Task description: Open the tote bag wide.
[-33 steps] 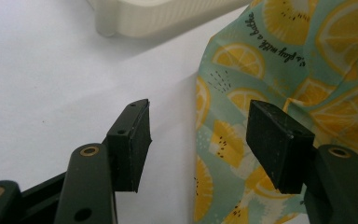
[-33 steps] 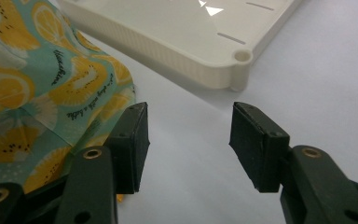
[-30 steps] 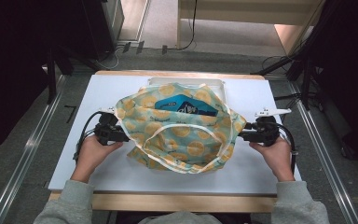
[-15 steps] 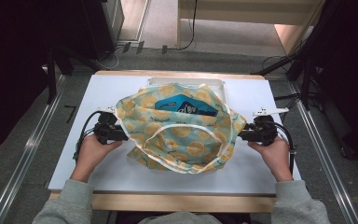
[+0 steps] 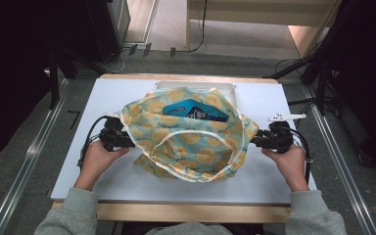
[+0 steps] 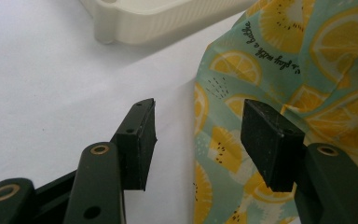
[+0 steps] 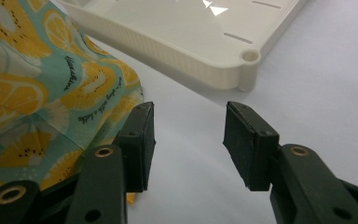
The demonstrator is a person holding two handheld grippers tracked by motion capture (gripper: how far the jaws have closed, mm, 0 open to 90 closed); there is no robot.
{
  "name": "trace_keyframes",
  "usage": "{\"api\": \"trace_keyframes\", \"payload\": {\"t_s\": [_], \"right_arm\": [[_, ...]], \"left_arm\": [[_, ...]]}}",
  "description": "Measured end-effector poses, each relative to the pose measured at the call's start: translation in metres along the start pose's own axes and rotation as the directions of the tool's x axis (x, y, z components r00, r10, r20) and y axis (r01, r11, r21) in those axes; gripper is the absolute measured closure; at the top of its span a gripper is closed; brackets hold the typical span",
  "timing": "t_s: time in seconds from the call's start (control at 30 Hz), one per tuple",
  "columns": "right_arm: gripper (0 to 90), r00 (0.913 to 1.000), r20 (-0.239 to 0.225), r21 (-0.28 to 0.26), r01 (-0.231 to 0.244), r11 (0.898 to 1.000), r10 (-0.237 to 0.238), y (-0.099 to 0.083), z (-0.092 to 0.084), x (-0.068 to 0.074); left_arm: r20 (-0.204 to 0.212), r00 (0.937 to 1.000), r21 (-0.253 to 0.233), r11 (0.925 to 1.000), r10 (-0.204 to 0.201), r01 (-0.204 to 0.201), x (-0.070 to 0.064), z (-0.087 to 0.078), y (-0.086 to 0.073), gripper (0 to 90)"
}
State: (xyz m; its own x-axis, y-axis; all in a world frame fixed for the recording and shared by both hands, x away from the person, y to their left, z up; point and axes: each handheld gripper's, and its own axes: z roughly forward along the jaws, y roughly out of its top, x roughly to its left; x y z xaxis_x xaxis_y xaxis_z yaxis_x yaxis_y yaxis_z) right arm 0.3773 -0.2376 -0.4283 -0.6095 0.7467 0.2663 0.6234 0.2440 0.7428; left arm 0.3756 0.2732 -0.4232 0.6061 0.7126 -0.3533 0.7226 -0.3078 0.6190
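A teal cloth bag (image 5: 186, 142) printed with lemon slices lies on the white table, its mouth open toward the far side. A blue packet (image 5: 191, 108) shows inside it. My left gripper (image 5: 127, 139) sits at the bag's left edge, and its jaws have just been closing a little. In the left gripper view the left gripper (image 6: 198, 140) is open, with the edge of the bag (image 6: 307, 56) lying between the jaws, untouched by the pads. My right gripper (image 5: 254, 139) sits at the bag's right edge and has narrowed likewise. The right gripper (image 7: 189, 140) is open over bare table, with the bag (image 7: 23, 84) beside its left jaw.
A shallow white tray (image 5: 225, 88) stands behind the bag at the table's far side. The tray (image 6: 168, 18) lies beyond the left jaws, and a corner of the tray (image 7: 182, 32) lies just beyond the right jaws. Cables trail from both grippers.
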Motion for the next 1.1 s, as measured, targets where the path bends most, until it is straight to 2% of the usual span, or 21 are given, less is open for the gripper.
{"api": "trace_keyframes", "payload": {"t_s": [0.23,0.27,0.37,0.5,0.67,0.73,0.8,0.9,0.97,1.1], "right_arm": [[52.3,0.9999,-0.011,0.008,0.006,1.000,-0.005,0.000,0.001,0.002],[49.8,1.0000,-0.007,0.011,0.006,1.000,-0.006,0.001,0.002,0.002],[49.5,0.9999,-0.015,0.011,-0.001,1.000,0.001,0.001,0.002,0.002],[49.5,0.9996,-0.016,0.021,0.025,0.999,-0.024,0.001,-0.001,0.002],[49.8,0.9985,-0.012,0.022,0.054,0.998,-0.053,0.004,-0.007,0.000],[50.3,0.9987,-0.007,0.025,0.051,0.998,-0.051,0.006,-0.010,-0.001],[51.9,0.9991,-0.013,0.023,0.042,0.999,-0.041,0.010,-0.014,-0.001],[51.9,0.9989,-0.019,0.024,0.044,0.999,-0.043,0.015,-0.019,-0.001],[51.3,0.9983,-0.039,0.004,0.043,0.999,-0.042,0.024,-0.029,0.000],[52.7,0.9965,-0.049,0.001,0.067,0.998,-0.067,0.036,-0.041,0.004]], "left_arm": [[0.001,0.9999,0.021,0.9997,0.012,-0.012,0.001,0.001,-0.001,44.9],[0.002,0.9999,0.020,0.9997,0.015,-0.015,0.000,0.000,0.000,44.9],[0.010,0.9999,0.006,1.0000,0.008,-0.008,0.001,-0.001,0.000,44.9],[0.013,0.9999,-0.006,1.0000,0.007,-0.006,0.003,-0.007,-0.001,45.5],[0.022,0.9995,-0.015,0.9997,0.022,-0.021,0.003,-0.013,0.000,50.4],[0.043,0.9985,-0.017,0.9993,0.033,-0.033,0.002,-0.017,0.003,52.3],[0.045,0.9984,-0.014,0.9993,0.034,-0.033,0.002,-0.018,0.004,54.3],[0.054,0.9970,-0.001,0.9984,0.056,-0.057,0.000,-0.025,0.009,59.1],[0.051,0.9943,0.011,0.9955,0.094,-0.094,-0.003,-0.032,0.016,62.2],[0.058,0.9918,0.018,0.9932,0.114,-0.115,-0.007,-0.042,0.025,68.5]]}}
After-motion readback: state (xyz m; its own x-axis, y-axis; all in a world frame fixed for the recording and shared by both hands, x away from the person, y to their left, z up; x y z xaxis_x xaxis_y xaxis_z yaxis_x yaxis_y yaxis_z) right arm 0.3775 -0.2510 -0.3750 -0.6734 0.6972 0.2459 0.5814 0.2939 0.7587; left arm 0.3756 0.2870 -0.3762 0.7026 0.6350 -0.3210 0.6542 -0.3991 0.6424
